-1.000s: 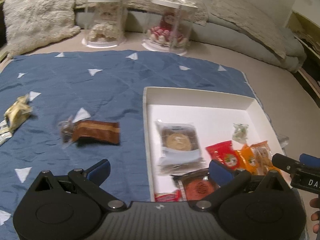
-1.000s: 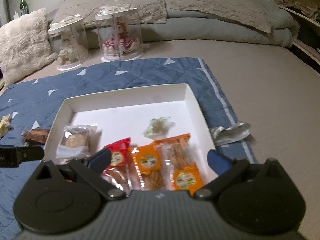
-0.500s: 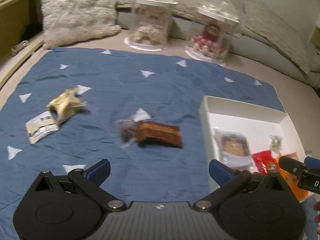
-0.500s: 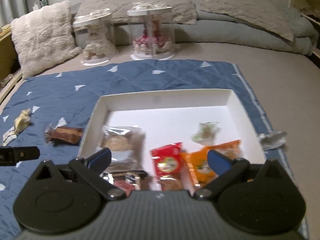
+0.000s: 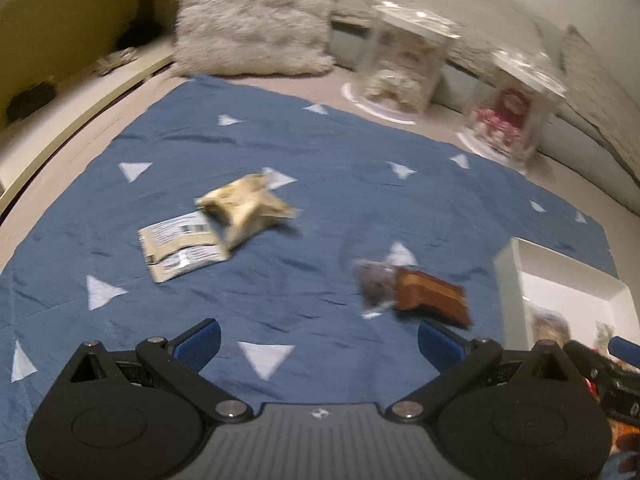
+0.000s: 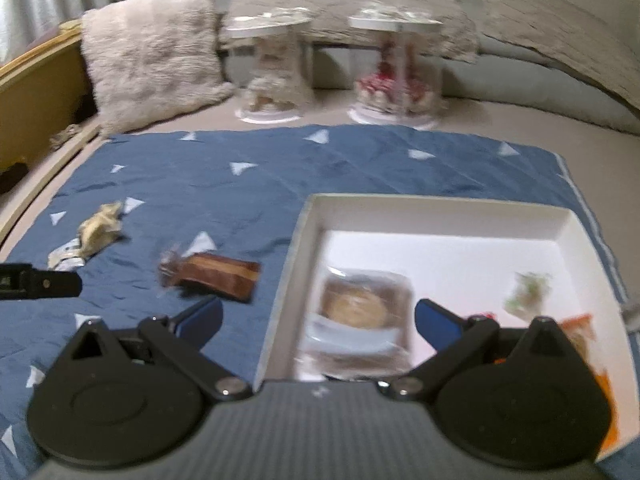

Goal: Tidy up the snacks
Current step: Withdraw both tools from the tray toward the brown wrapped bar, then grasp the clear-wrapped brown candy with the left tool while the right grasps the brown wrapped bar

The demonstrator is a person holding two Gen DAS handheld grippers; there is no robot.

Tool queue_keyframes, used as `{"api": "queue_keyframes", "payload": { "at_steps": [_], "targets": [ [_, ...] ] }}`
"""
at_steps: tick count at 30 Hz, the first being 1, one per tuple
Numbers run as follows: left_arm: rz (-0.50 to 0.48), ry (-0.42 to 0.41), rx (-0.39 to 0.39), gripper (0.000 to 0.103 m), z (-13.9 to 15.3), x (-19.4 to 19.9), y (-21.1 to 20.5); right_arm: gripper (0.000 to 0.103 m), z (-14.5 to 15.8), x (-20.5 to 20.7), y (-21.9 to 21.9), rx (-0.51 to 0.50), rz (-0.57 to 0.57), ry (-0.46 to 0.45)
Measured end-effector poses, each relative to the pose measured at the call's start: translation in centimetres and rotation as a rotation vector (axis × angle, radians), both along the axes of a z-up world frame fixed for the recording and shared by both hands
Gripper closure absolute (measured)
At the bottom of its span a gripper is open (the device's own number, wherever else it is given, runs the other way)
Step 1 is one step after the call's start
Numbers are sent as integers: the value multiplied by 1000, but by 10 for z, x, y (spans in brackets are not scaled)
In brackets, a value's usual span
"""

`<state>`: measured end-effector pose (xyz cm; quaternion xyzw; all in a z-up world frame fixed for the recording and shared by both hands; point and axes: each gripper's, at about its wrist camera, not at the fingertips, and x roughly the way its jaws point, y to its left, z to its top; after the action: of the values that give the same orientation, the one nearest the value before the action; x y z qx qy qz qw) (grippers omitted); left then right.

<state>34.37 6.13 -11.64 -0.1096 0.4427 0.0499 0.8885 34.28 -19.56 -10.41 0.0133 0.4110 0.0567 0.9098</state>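
My left gripper point(image 5: 319, 342) is open and empty above the blue quilt point(image 5: 320, 184). A brown wrapped cake bar point(image 5: 424, 298) lies just ahead to its right; a crumpled cream packet point(image 5: 244, 206) and a flat cream sachet point(image 5: 182, 246) lie farther left. My right gripper point(image 6: 318, 320) is open and empty over the left edge of the white box point(image 6: 440, 206), which holds a clear-wrapped cookie point(image 6: 356, 306), a green candy point(image 6: 528, 290) and orange packets point(image 6: 580, 330). The cake bar point(image 6: 216, 276) shows left of the box.
Two clear domed cases with dolls point(image 6: 272, 68) point(image 6: 396, 68) stand behind the quilt. A fluffy cushion point(image 6: 152, 52) and grey pillows point(image 6: 552, 28) lie at the back. A wooden bed edge point(image 5: 72, 120) runs along the left.
Both grippers have swung left. The cake bar and cream packets have shifted toward the centre of the left view, and the box has slid to its right edge. Both stay open.
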Motion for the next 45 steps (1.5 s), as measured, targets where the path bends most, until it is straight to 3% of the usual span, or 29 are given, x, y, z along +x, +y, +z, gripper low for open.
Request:
{"api": "queue_keyframes", "payload": {
  "at_steps": [5, 9, 13, 15, 17, 22, 26, 29, 32, 34, 35, 39, 45],
  "targets": [
    [63, 8, -56, 0, -12, 11, 22, 0, -8, 11, 33, -37, 100, -15],
    [96, 4, -161, 0, -21, 25, 29, 0, -19, 21, 56, -107, 183, -49],
    [86, -3, -243, 0, -30, 45, 23, 0, -33, 30, 78, -217, 276, -93],
    [63, -9, -242, 0, -32, 56, 15, 1, -41, 37, 88, -252, 335, -101],
    [37, -5, -236, 2, -36, 68, 9, 6, -49, 41, 97, -285, 379, -117],
    [0, 32, -244, 25, -52, 94, 2, 27, -70, 42, 122, -450, 515, -169],
    [-15, 53, -252, 29, -69, 107, -4, 33, -87, 36, 139, -604, 614, -205],
    [-36, 79, -268, 33, -81, 112, -11, 37, -98, 38, 143, -647, 636, -209],
    [-40, 64, -258, 36, -85, 116, -18, 58, -99, 42, 141, -624, 628, -182],
    [-32, 43, -258, 49, -86, 116, -20, 73, -97, 44, 139, -602, 622, -177],
    [-17, 39, -257, 51, -88, 116, -21, 78, -94, 44, 137, -587, 617, -175],
    [-5, 38, -247, 63, -91, 118, -25, 82, -83, 38, 127, -494, 582, -155],
    [-61, 39, -195, 64, -83, 111, -35, 85, -63, 42, 102, -270, 477, -68]
  ]
}}
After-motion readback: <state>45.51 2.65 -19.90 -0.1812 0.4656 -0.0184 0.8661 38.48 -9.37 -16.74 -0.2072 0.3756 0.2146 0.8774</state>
